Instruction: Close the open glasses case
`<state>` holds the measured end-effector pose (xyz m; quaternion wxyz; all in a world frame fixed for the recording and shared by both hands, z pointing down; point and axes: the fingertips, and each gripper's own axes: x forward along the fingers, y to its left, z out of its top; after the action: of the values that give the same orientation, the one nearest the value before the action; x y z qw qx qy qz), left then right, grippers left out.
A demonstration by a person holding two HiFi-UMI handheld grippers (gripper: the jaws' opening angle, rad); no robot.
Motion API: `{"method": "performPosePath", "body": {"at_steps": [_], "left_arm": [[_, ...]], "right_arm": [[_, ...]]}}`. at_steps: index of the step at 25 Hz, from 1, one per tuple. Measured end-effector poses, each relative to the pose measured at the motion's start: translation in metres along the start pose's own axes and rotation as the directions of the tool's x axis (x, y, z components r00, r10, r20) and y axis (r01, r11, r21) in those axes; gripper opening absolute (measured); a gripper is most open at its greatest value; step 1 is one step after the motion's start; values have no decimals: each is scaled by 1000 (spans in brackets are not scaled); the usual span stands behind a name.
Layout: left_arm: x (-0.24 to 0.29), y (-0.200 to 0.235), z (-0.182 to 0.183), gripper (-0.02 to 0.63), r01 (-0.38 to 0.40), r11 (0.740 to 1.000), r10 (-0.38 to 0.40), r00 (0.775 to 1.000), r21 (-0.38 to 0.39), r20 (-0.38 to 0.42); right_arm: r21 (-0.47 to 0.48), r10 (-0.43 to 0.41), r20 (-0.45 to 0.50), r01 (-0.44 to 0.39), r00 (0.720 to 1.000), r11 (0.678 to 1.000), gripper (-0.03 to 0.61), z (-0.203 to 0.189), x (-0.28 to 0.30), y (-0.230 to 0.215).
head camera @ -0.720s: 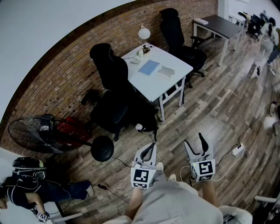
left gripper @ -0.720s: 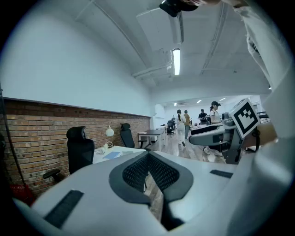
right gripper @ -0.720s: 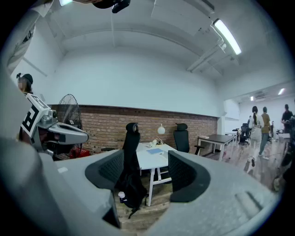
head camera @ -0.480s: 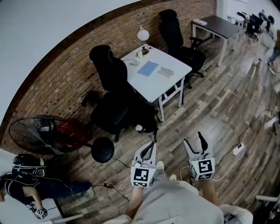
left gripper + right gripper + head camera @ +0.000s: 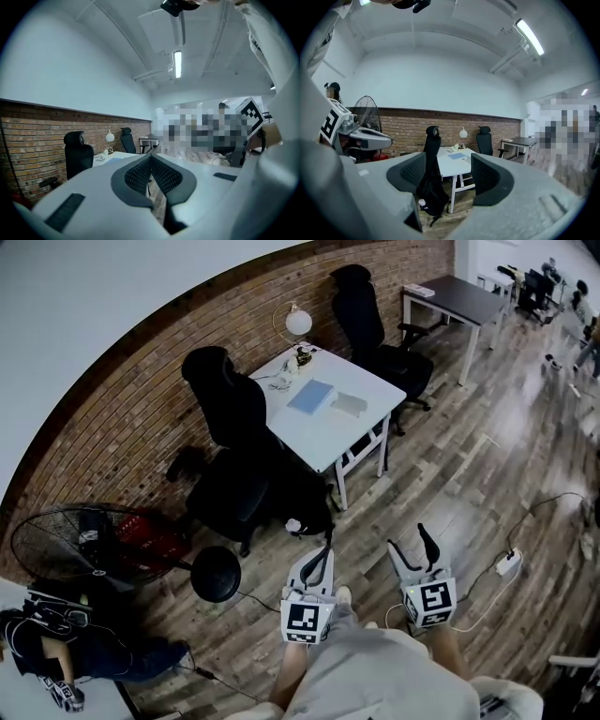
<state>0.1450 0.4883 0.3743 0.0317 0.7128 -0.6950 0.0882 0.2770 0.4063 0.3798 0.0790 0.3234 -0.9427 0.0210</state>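
A white table [image 5: 361, 432] stands far ahead by the brick wall. On it lie a blue notebook [image 5: 309, 396] and a small grey flat case [image 5: 349, 404]; at this distance I cannot tell whether it is open. My left gripper [image 5: 321, 556] hangs low over the wood floor, shut with nothing in it; in the left gripper view its pads [image 5: 140, 176] meet at the tips. My right gripper [image 5: 412, 542] is beside it, open and empty. In the right gripper view the table [image 5: 452, 168] shows between the spread jaws of the right gripper [image 5: 449, 173].
Black office chairs [image 5: 232, 413] [image 5: 367, 315] stand at the table, with a dark bag [image 5: 305, 498] under it. A floor fan [image 5: 80, 542] and a round black stool [image 5: 217, 575] are at left. A power strip [image 5: 508, 562] and cable lie on the floor at right. A person [image 5: 56, 652] is at lower left.
The head view has shifted a little, so the table and chairs sit slightly lower and further left. Both grippers hold the same pose, left shut and right open.
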Motion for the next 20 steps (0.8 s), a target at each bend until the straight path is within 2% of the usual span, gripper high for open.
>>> {"method": "performPosePath", "body": {"at_steps": [5, 20], "left_arm": [[23, 20, 4, 3, 28, 1000, -28, 999, 9, 19], [72, 76, 9, 3, 90, 996, -90, 996, 3, 9]], "right_arm": [[-3, -11, -10, 11, 1000, 1000, 301, 4, 28, -1], [16, -71, -21, 71, 997, 997, 301, 18, 96, -5]]}}
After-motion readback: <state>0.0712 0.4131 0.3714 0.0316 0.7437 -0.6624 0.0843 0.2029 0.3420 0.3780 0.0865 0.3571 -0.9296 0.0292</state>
